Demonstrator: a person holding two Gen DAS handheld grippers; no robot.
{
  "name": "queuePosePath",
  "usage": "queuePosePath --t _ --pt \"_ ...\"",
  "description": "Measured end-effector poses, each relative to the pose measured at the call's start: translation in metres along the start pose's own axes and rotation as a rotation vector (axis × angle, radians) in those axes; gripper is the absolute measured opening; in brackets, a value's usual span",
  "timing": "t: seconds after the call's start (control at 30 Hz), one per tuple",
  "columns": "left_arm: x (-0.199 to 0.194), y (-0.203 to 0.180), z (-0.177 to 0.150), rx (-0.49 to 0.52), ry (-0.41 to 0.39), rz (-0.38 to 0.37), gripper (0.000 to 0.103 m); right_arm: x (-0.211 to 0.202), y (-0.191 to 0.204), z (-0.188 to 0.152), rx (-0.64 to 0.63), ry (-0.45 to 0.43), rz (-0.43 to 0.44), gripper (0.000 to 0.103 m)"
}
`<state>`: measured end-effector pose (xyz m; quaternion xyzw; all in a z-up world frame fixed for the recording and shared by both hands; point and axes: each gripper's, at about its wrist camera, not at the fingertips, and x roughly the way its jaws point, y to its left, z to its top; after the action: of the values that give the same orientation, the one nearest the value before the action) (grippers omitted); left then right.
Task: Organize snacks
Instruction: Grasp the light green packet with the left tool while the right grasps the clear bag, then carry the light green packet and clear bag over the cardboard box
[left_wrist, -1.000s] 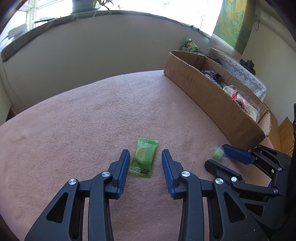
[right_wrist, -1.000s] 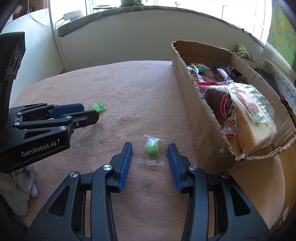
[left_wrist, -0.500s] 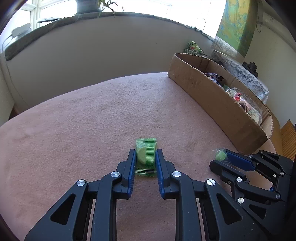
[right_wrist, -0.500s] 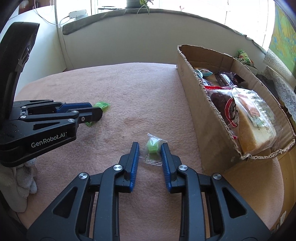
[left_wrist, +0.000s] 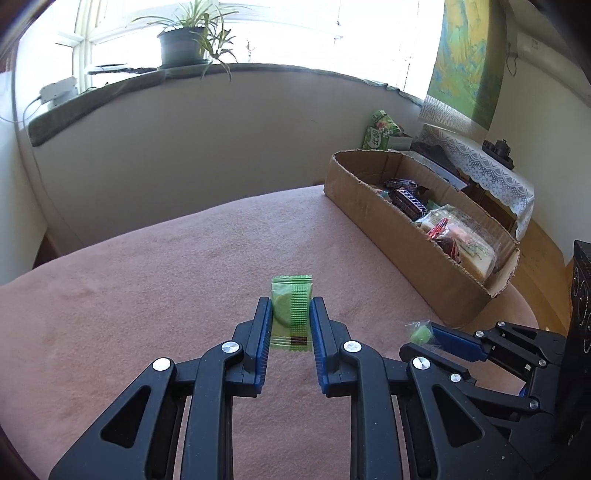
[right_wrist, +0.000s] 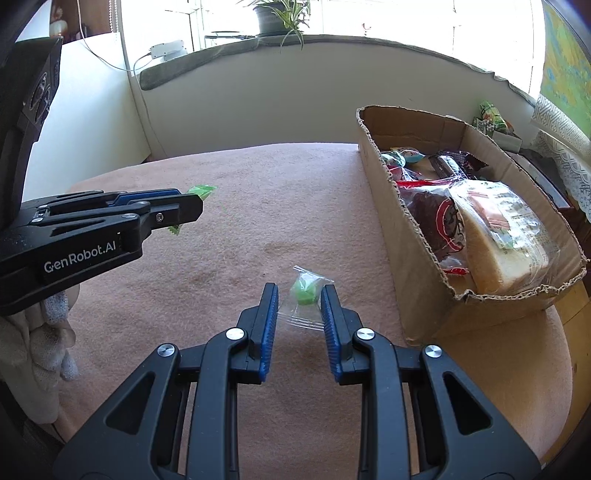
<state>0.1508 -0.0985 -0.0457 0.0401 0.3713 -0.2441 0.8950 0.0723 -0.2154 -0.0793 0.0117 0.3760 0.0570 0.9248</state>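
Observation:
My left gripper (left_wrist: 291, 308) is shut on a green snack packet (left_wrist: 290, 312) and holds it above the pink cloth; it also shows in the right wrist view (right_wrist: 201, 191). My right gripper (right_wrist: 299, 295) is shut on a clear-wrapped green candy (right_wrist: 304, 291), lifted off the cloth; the candy also shows in the left wrist view (left_wrist: 421, 334). A long cardboard box (right_wrist: 402, 229) holding several snacks stands on the right, also in the left wrist view (left_wrist: 373, 206).
The pink cloth-covered table (left_wrist: 184, 277) stretches to the left and back. A wall and windowsill with a potted plant (left_wrist: 184, 44) lie behind. A green package (left_wrist: 380, 131) and a lace-covered stand (left_wrist: 480, 166) sit beyond the box.
Both grippers closed on their snacks and lifted them off the cloth; both views now sit higher above the table.

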Motion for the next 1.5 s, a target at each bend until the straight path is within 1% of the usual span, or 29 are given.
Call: queuePosePath --t 0.33,0.73,0.9,1.07,1.27,1.5 --pt "-0.017 -0.031 0.013 0.016 -0.061 -0.014 0.019 -0.047 -0.006 0.012 -0.02 -0.095 0.037 0.025" --pt "-0.018 -0.065 0.026 0.037 -0.092 -0.046 0.019 -0.071 -0.042 0.022 -0.007 -0.142 0.004 0.025" --pt "-0.015 -0.075 0.032 0.033 -0.101 -0.055 0.019 -0.073 -0.06 0.026 0.005 -0.147 -0.016 0.025" --pt "-0.004 -0.079 0.043 0.016 -0.104 -0.067 0.019 -0.074 -0.089 0.035 0.037 -0.149 -0.048 0.025" --pt "0.014 -0.084 0.057 0.017 -0.094 -0.059 0.019 -0.065 -0.123 0.056 0.07 -0.138 -0.07 0.025" --pt "0.034 -0.094 0.07 0.019 -0.081 -0.058 0.019 -0.045 -0.143 0.081 0.057 -0.122 -0.079 0.025"
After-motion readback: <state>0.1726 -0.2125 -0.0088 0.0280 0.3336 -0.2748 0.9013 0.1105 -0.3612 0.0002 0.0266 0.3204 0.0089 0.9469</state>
